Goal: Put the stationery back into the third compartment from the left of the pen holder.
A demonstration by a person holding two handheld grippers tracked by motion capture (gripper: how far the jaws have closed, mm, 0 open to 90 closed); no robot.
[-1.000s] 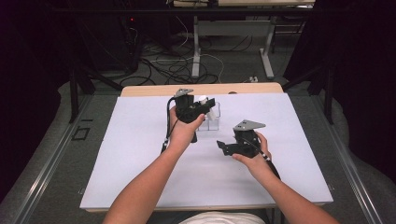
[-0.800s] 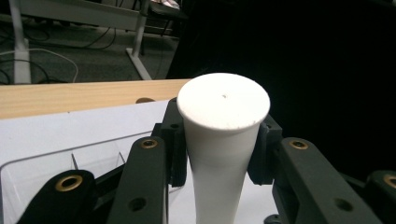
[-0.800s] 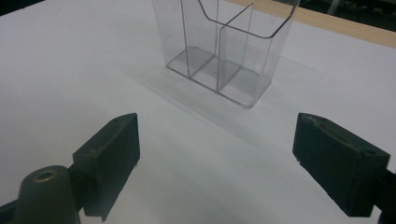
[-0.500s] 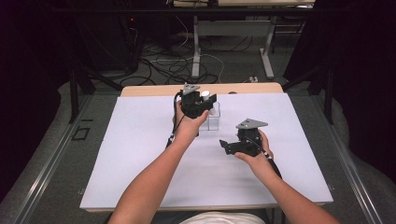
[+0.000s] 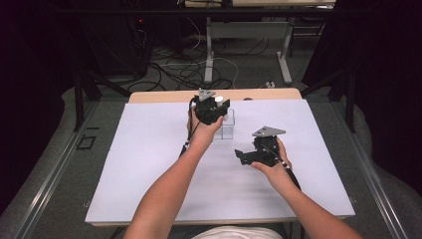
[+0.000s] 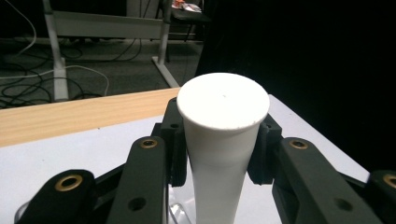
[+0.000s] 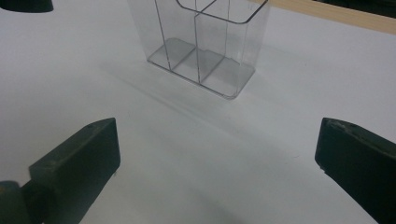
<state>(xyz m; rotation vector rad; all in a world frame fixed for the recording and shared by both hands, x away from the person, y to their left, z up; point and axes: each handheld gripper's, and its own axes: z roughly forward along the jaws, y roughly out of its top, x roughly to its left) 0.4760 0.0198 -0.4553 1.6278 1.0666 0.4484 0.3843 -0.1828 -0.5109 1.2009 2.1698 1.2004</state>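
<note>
Since the earlier frame the left hand-held gripper (image 5: 222, 109) has carried the white tube (image 6: 223, 140) toward the far side of the counter (image 5: 149, 164), and now holds it over the clear divided box (image 5: 228, 124), its jaws clamped on the tube's sides just below the flat round top. The right hand-held gripper (image 5: 242, 156) rests low over the white surface to the near right of the box (image 7: 205, 51), its jaws having just been opening and now wide apart with nothing between them.
</note>
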